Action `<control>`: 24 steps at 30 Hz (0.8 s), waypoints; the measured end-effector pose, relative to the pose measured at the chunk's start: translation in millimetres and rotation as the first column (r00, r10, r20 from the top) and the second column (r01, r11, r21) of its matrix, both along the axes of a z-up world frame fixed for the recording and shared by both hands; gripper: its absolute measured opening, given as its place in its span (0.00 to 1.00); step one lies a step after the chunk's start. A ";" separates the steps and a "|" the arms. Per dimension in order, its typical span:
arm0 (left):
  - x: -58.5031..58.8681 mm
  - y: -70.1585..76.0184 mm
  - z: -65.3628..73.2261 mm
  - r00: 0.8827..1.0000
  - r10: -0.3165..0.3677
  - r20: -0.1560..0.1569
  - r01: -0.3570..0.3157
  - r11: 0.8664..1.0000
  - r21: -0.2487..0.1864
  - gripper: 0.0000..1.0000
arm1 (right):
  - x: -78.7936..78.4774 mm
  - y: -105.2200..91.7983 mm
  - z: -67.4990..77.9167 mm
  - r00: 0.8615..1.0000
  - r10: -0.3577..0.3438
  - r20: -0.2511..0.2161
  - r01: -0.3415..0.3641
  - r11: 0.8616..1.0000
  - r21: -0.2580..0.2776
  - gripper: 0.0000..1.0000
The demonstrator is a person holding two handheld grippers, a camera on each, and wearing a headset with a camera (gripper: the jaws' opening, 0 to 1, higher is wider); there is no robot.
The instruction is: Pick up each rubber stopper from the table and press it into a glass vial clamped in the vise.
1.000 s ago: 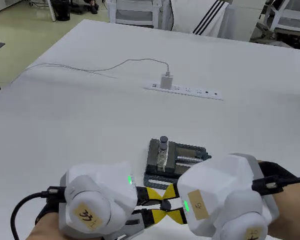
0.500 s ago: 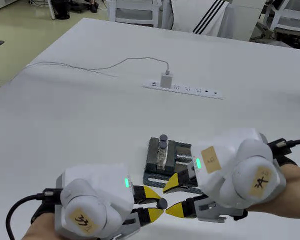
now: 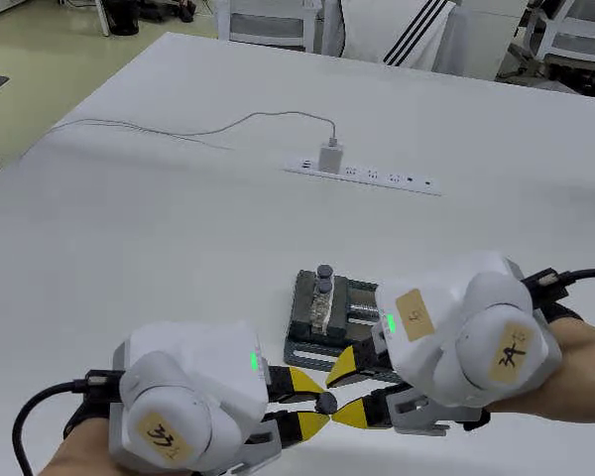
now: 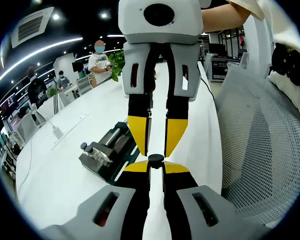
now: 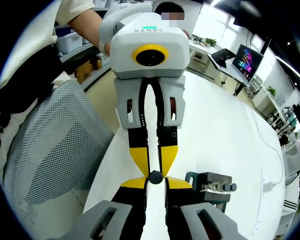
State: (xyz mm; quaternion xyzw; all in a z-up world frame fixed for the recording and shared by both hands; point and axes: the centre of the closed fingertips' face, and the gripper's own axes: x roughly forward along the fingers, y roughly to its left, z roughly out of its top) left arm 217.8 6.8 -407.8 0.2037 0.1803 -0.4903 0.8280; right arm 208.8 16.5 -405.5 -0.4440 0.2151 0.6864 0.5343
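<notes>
The rubber stopper (image 3: 325, 403), small, dark and round, is held just over the near edge of the white table (image 3: 178, 228), right where the two grippers meet tip to tip. The left gripper (image 4: 155, 169) has its yellow-tipped jaws drawn narrow, with the stopper pinched at their ends. The right gripper (image 5: 156, 184) faces it from 3 o'clock in the head view. Its jaws are also narrow and their tips are at the stopper, but whether they grip it I cannot tell. Near the stopper, at 12 o'clock, stands the dark vise (image 3: 302, 342) with a dark-capped glass vial (image 3: 322, 309) clamped in it. Farther out toward 12 o'clock lies a white power strip (image 3: 377, 180) with a charger (image 3: 330, 159) plugged in, its cable (image 3: 178, 134) trailing off toward 10 o'clock
</notes>
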 end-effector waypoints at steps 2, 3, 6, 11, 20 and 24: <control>0.6 -0.1 1.0 1.000 0.005 -0.002 -0.005 1.000 -0.010 0.05 | -0.9 -0.2 -0.4 1.000 0.002 -0.003 -0.002 1.000 -0.002 0.09; 0.6 0.0 1.3 1.000 0.006 -0.001 -0.006 1.000 -0.012 0.05 | -1.0 -0.2 -0.5 1.000 0.003 -0.001 -0.003 1.000 -0.003 0.10; 0.9 -0.2 2.1 1.000 0.010 -0.005 -0.010 1.000 -0.022 0.05 | -0.4 0.0 -0.2 1.000 0.004 0.002 -0.004 1.000 -0.003 0.09; 0.2 -1.1 1.7 1.000 0.004 -0.006 -0.004 1.000 -0.023 0.05 | -1.7 -0.2 -1.3 1.000 0.011 0.002 -0.011 1.000 -0.010 0.10; -0.7 -3.0 1.4 1.000 -0.007 -0.007 0.007 1.000 -0.025 0.05 | -2.0 -1.6 -2.2 1.000 0.027 0.017 -0.026 0.999 -0.022 0.09; -0.5 -3.0 1.2 1.000 -0.008 -0.010 0.008 1.000 -0.025 0.05 | -1.6 -1.7 -2.6 0.999 0.033 0.027 -0.032 0.999 -0.031 0.08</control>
